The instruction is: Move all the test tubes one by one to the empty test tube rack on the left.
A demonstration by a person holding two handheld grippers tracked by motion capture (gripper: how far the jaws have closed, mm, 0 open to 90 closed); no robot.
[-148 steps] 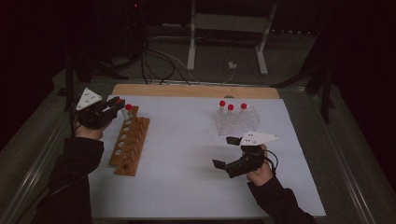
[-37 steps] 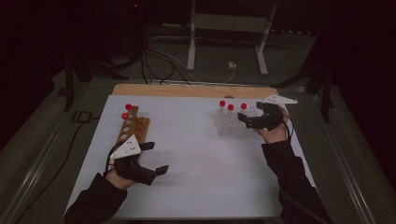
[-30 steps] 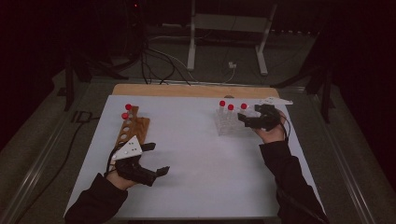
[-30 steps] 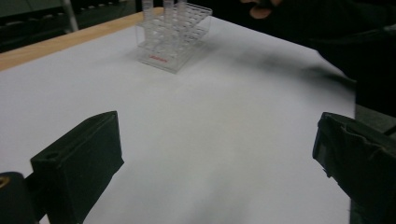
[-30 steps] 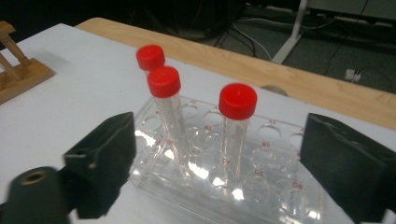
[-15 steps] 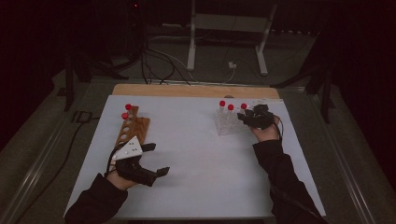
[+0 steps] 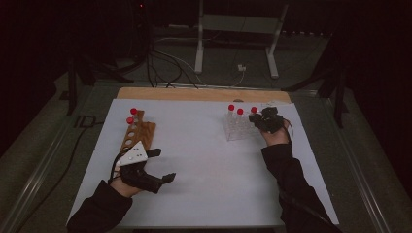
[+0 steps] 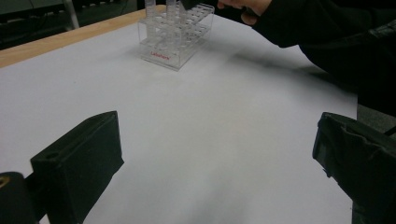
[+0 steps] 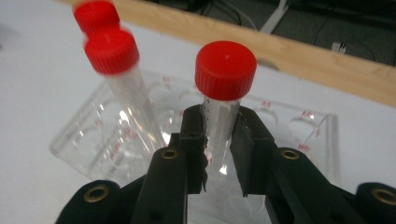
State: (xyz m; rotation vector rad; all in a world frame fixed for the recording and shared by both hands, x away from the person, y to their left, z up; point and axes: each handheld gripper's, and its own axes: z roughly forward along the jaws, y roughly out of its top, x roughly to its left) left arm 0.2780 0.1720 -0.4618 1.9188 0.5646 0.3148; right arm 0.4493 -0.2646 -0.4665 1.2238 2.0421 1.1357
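Right now the right gripper (image 9: 218,140) has just been closing its jaws, and they pinch the clear body of a red-capped tube (image 9: 223,100) just below its cap, the tube standing upright in the clear plastic rack (image 9: 322,135). Two more red-capped tubes (image 9: 109,60) stand in the same rack just beside it, tilted slightly in that view and blurred at the caps. Small red numbers mark the rack's holes, too small to read; in the left gripper view a red word on the rack's front wall (image 8: 161,55) is blurred beyond reading. Well apart across the white sheet (image 7: 209,165), the left gripper (image 7: 163,165) rests near the front edge with its jaws spread wide and nothing between them, just beside a wooden rack (image 7: 138,138) that carries two red-capped tubes (image 7: 131,116) at its far end.
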